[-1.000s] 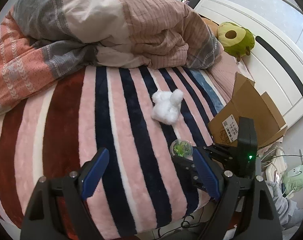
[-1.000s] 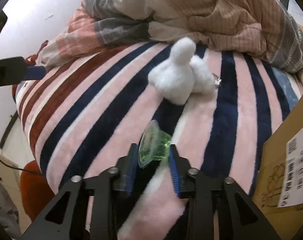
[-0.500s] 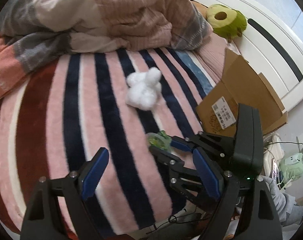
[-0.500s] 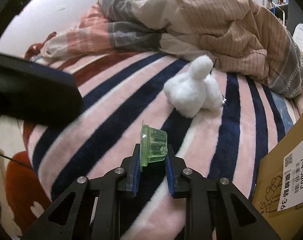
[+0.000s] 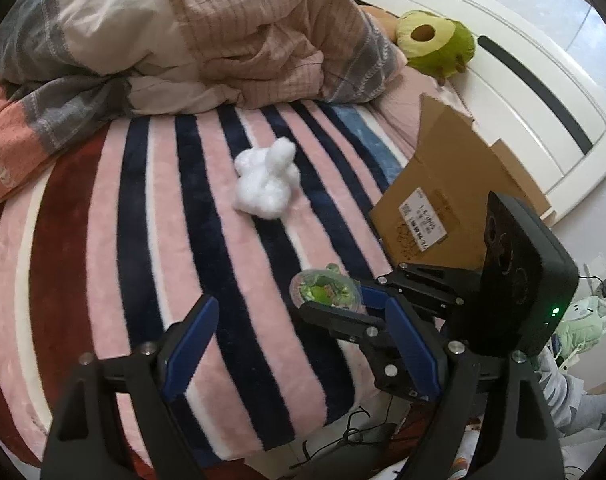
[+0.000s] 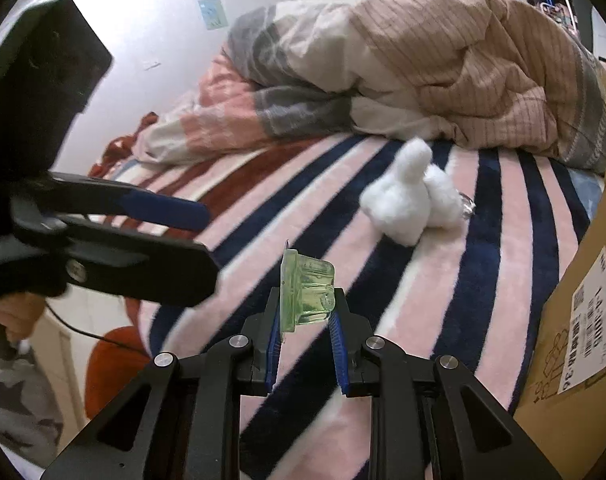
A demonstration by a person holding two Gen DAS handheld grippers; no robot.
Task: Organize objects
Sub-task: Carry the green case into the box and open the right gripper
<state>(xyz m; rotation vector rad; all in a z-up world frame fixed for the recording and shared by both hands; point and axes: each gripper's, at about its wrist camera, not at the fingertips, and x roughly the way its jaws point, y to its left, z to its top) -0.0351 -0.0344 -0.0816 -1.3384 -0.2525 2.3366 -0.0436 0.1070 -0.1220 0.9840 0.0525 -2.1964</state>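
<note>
My right gripper [image 6: 305, 322] is shut on a small green jelly cup [image 6: 307, 292] and holds it above the striped blanket [image 6: 503, 240]. In the left wrist view the cup [image 5: 325, 290] shows its foil lid, held by the right gripper [image 5: 335, 302]. A white fluffy plush toy [image 5: 267, 186] lies on the blanket further in; it also shows in the right wrist view [image 6: 413, 206]. A cardboard box [image 5: 451, 196] stands open at the bed's right edge. My left gripper [image 5: 299, 344] is open and empty, hovering over the bed's near edge.
A crumpled duvet [image 5: 183, 36] fills the back of the bed. A green avocado plush [image 5: 437, 42] lies by the white headboard [image 5: 543, 92]. Cables [image 5: 351, 436] and clutter sit on the floor below the bed's edge. The box's labelled side [image 6: 583, 320] is at the right.
My right gripper has lifted the jelly cup off the blanket and raised it. The left gripper has shifted slightly, staying open.
</note>
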